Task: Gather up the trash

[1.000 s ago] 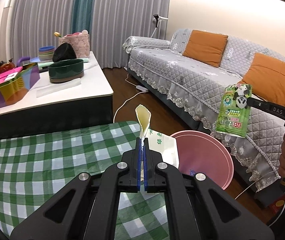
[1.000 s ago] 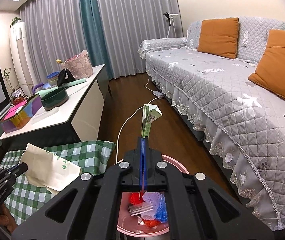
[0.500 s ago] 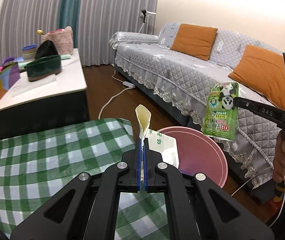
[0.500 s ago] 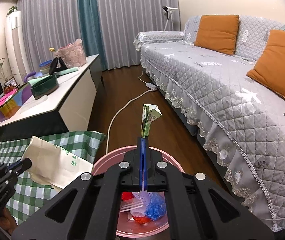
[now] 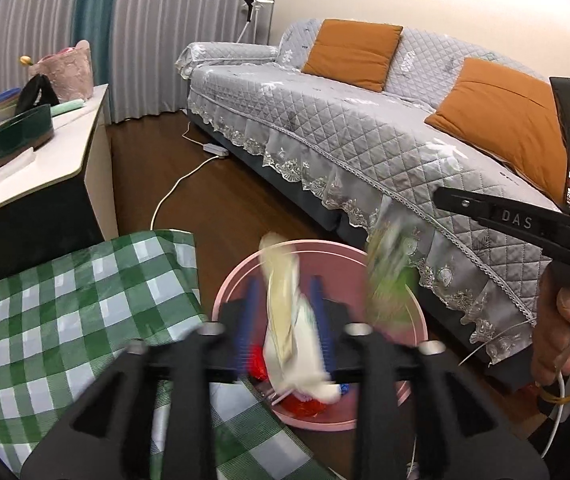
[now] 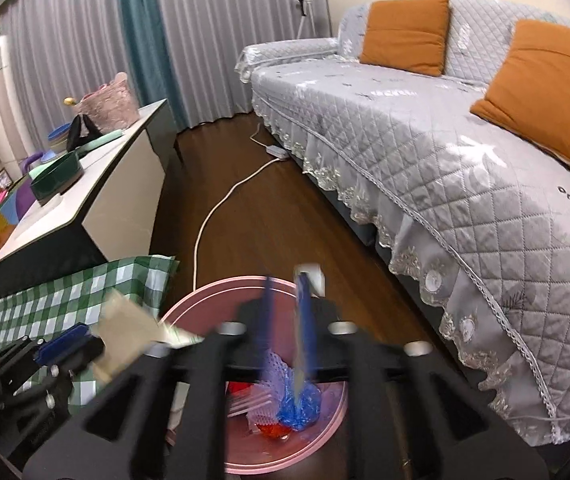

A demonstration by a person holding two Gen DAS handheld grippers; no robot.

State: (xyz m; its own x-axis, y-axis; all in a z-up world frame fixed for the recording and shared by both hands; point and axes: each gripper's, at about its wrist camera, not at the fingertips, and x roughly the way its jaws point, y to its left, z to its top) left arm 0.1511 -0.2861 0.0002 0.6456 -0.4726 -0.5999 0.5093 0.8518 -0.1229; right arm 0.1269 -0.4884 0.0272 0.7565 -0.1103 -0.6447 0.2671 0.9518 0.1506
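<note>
- Grippers both point forward and downward over the pink bin (image 5: pixel 413 312), which stands on the dark wood floor (image 6: pixel 253 216) between the green checked cloth (image 5: pixel 65 312) and the grey quilted sofa (image 5: pixel 365 136).
- Left gripper (image 5: pixel 283 300): jaws have just been opening and now stand partly apart. A cream paper wrapper (image 5: pixel 285 312) is between the blue pads, smeared by motion; the pads do not appear to press on it. Its lower end lies over the bin's contents.
- Right gripper (image 6: pixel 287 308): jaws have just been opening and stand partly apart. Only a small pale scrap shows at the tip of the right-hand pad; whether it touches the pad cannot be told.
- Green pouch (image 5: pixel 389 280): seen from the left wrist as a blurred streak below the right gripper's finger, over the bin's far rim, apart from that finger. Print and outline are illegible.
- Right hand (image 5: pixel 561 336): wrapped around the handle at the frame's right edge, partly cut off, with a white cable running past it.
- Bin contents: red, blue and lilac plastic pieces are visible in the right wrist view; the gripper bodies hide the near half of the bin in both views.
- Left gripper body also appears at the lower left of the right wrist view, with the cream wrapper (image 6: pixel 125 336) blurred beside it.
</note>
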